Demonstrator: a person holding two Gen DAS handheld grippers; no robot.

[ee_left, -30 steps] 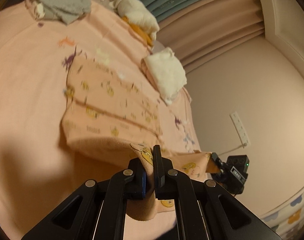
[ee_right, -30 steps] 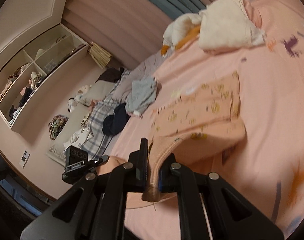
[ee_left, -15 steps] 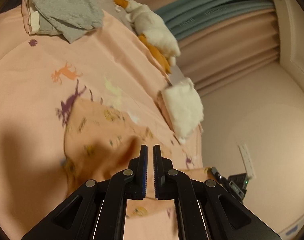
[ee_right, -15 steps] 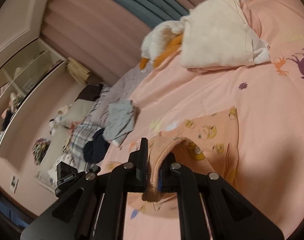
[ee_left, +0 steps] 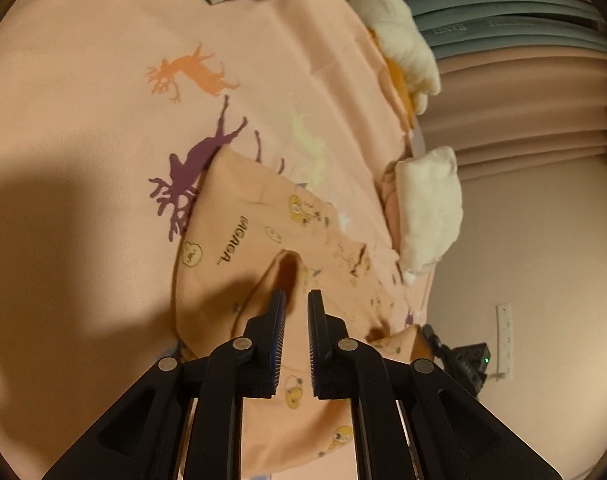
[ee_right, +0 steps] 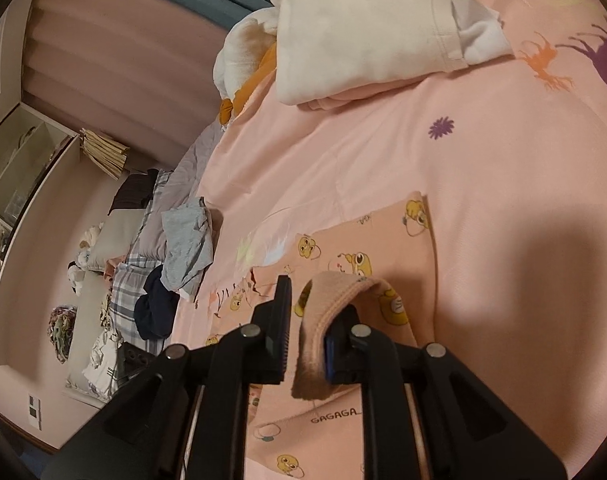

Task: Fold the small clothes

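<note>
A small peach garment with yellow cartoon prints [ee_left: 243,248] lies folded over on the pink bedsheet [ee_left: 83,80]; it also shows in the right wrist view [ee_right: 367,248]. My left gripper [ee_left: 296,304] is open just above the folded cloth, with nothing between its fingers. My right gripper [ee_right: 307,312] is open; the garment's ribbed hem [ee_right: 323,312] still drapes loosely over its right finger [ee_right: 335,344].
A folded white and pink pile [ee_right: 375,28] and a plush duck [ee_left: 399,48] lie at the bed's far side. Grey clothes [ee_right: 187,244] and dark clothes [ee_right: 155,308] are heaped farther off. A wall socket [ee_left: 503,336] and curtains [ee_left: 523,92] stand beyond the bed.
Both grippers carried the hem forward over the garment, folding it. The left jaws then opened and let go; the right jaws opened too, the hem still hanging on one finger.
</note>
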